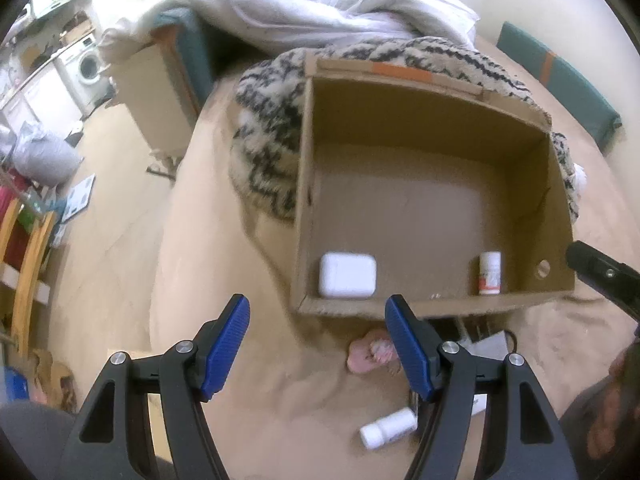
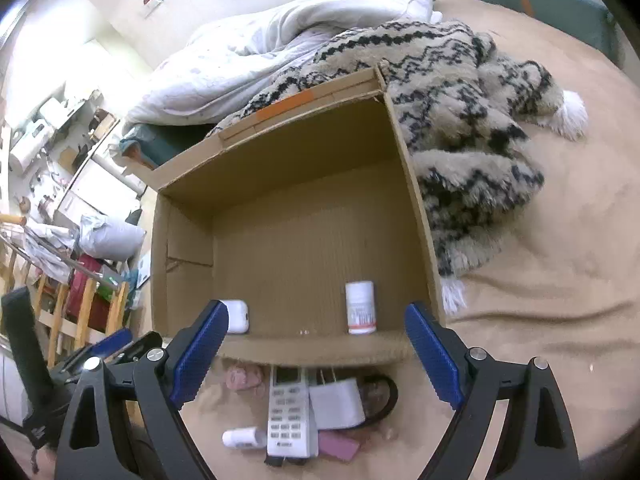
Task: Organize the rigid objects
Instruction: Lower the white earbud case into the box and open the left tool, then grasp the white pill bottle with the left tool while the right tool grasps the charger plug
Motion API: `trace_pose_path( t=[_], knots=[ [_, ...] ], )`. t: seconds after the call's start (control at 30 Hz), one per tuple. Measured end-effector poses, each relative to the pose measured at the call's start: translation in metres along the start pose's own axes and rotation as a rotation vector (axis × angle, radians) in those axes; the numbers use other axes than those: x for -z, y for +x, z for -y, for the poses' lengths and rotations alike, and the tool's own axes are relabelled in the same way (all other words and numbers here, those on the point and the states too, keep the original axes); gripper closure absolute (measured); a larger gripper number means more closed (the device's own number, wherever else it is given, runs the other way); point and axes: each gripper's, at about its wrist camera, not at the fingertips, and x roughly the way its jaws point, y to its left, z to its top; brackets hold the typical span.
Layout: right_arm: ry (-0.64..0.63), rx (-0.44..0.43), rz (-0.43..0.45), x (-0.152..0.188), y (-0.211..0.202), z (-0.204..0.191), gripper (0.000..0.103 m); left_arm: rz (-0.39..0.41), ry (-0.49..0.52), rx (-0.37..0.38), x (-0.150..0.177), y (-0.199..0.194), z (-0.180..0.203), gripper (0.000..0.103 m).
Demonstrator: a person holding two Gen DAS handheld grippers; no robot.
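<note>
While both spread, remote [image 2: 289, 416] lies between right claw [image 2: 316, 344] tips, below box [image 2: 416, 216].

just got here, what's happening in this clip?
Someone with a handheld gripper in each hand is sorting small items into a cardboard box on a bed. A white earbud case and an upright pill bottle are already inside. Both the left gripper and right gripper are open and empty. A remote control, charger and another white bottle wait outside.

Brown cardboard box [image 2: 400, 152], white case [image 1: 347, 276], black-and-beige zigzag blanket [image 2: 472, 136], blue-padded claws.
</note>
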Motion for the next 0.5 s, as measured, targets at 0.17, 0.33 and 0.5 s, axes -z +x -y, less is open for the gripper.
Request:
trace_pose_path(
  t=[0.17,0.33,0.5],
  knots=[
    [0.011,0.002,-0.017,0.016,-0.006,0.001,0.008,-0.024,-0.051,-0.01,0.016,-0.001,-0.011,0.036],
    [0.006,0.016,-0.042,0.033,-0.007,-0.002,0.008,-0.037,-0.075,-0.023,0.029,-0.002,-0.016,0.036],
    [-0.007,0.029,-0.068,0.045,-0.004,-0.006,0.008,-0.121,-0.065,-0.047,0.049,0.014,-0.011,0.036]
  ],
)
